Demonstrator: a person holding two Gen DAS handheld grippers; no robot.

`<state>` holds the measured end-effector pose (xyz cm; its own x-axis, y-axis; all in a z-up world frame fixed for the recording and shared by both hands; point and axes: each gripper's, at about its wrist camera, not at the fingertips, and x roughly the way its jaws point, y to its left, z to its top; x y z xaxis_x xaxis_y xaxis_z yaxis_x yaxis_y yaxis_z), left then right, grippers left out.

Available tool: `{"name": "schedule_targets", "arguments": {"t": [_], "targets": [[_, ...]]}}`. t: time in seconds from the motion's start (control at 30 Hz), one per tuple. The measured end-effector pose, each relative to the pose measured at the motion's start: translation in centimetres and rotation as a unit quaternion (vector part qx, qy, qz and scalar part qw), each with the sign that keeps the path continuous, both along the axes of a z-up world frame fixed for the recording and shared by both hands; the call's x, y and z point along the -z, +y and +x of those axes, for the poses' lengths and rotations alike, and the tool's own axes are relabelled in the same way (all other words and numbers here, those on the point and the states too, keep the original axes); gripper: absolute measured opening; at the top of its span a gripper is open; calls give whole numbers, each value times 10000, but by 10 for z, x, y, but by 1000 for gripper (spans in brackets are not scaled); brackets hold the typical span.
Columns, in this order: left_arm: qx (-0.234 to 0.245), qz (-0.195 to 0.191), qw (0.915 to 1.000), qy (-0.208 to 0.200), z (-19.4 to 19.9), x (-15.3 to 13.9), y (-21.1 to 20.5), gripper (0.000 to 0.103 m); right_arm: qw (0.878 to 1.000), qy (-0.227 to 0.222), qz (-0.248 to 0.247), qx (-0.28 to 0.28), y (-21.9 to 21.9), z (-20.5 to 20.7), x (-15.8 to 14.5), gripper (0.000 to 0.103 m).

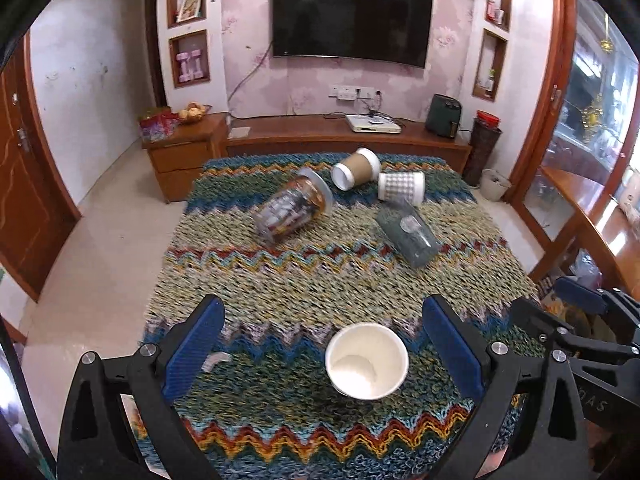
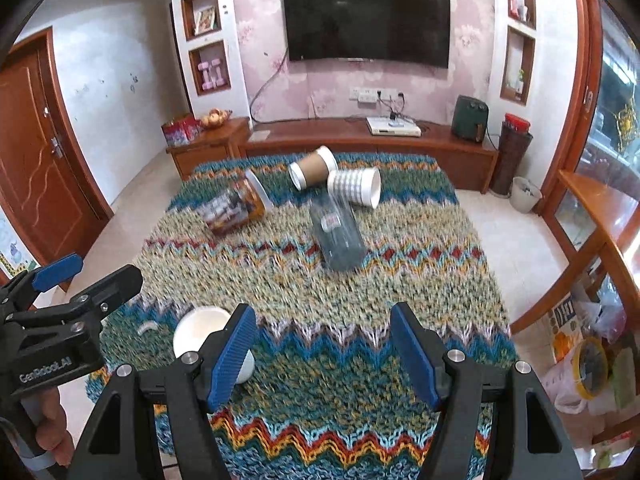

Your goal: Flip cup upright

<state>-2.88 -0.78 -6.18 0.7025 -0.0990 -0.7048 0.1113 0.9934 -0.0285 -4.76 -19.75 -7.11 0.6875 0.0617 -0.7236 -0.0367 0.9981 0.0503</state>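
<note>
Left wrist view: white paper cup [image 1: 367, 361] stands upright, mouth up, in the lower centre of the frame on the zigzag-knit cloth [image 1: 320, 280].

Left gripper [image 1: 326, 354] is released; its blue pads sit wide apart either side of the cup, neither touching it. Right gripper [image 2: 324, 356] is likewise spread wide with nothing between its pads; in the right wrist view the cup [image 2: 200, 332] appears at lower left, partly hidden behind the left-hand pad. Toward the upper centre of the left wrist frame four other containers lie on their sides: a printed clear tumbler [image 1: 294, 210], a brown-sleeved coffee cup [image 1: 356, 169], a ribbed white cup [image 1: 401, 187] and a clear plastic cup [image 1: 410, 234]. Beyond the cloth, a television [image 1: 352, 20] hangs on the wall at upper centre.
</note>
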Motion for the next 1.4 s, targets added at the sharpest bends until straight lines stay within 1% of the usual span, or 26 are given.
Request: {"name": "schedule_targets", "arguments": {"t": [0.03, 0.23, 0.27, 0.33, 0.47, 0.57, 0.73, 0.87, 1.07, 1.4], "targets": [[-43, 47, 10000, 6, 2, -5, 0, 100, 10000, -36, 23, -31, 1, 2, -5, 71], [-142, 7, 9999, 1, 8, -29, 7, 100, 9997, -199, 24, -103, 8, 10, -33, 72], [-172, 42, 9998, 0, 10, -32, 7, 100, 9997, -193, 62, -102, 8, 11, -36, 75], [-197, 79, 9998, -4, 12, -40, 8, 100, 9997, -184, 163, -96, 8, 14, -42, 79], [-148, -38, 9999, 12, 16, -49, 8, 100, 9995, -240, 188, -87, 9, 17, -50, 79], [-207, -40, 9997, 96, 20, -52, 8, 100, 9996, -201, 186, -53, 9, 21, -51, 80], [-224, -147, 9994, 198, 27, -51, 10, 100, 9998, -116, 146, -26, 9, 27, -48, 80], [-305, -65, 9994, 166, 29, -51, 9, 100, 9998, -132, 120, -45, 11, 30, -48, 80], [-384, -96, 9991, 156, 32, -52, 13, 100, 9998, -129, 94, -80, 14, 36, -47, 80], [-477, -33, 9986, 208, 36, -47, 15, 100, 9999, -78, 67, -72, 16, 39, -43, 80]]}}
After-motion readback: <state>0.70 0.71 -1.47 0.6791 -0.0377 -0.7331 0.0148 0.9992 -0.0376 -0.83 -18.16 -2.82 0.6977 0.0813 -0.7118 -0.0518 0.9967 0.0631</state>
